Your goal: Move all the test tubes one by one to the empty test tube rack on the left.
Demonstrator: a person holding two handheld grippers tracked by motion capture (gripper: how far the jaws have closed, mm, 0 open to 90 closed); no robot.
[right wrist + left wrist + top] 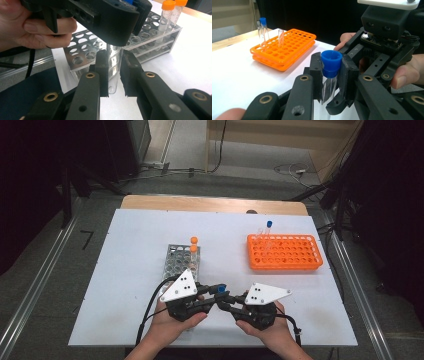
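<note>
Gripping a clear test tube [329, 86] between them, both hand-held grippers meet just in front of the metal tube rack [182, 261], on its near side. The left gripper [331, 67] pinches the tube's blue cap [331, 63], its jaws pressed against the cap's sides in the left gripper view. The right gripper [114, 75] clamps the glass body lower down, its jaws tight on the tube with the rounded bottom poking out below them. No earlier picture is needed to judge the step: this looks like uncapping, one claw holding the cap and the other steadying the tube.

Two orange-capped tubes [193, 246] stand at the far end of the metal rack. Well to the right of it lies an orange plastic rack [284, 252] carrying a blue-capped tube [269, 227] and what seem to be bare open tubes.

Next, I judge, the left gripper must twist or pull the cap while the right keeps the body from turning; too hard a squeeze risks cracking the tube, too slack lets it spin.
</note>
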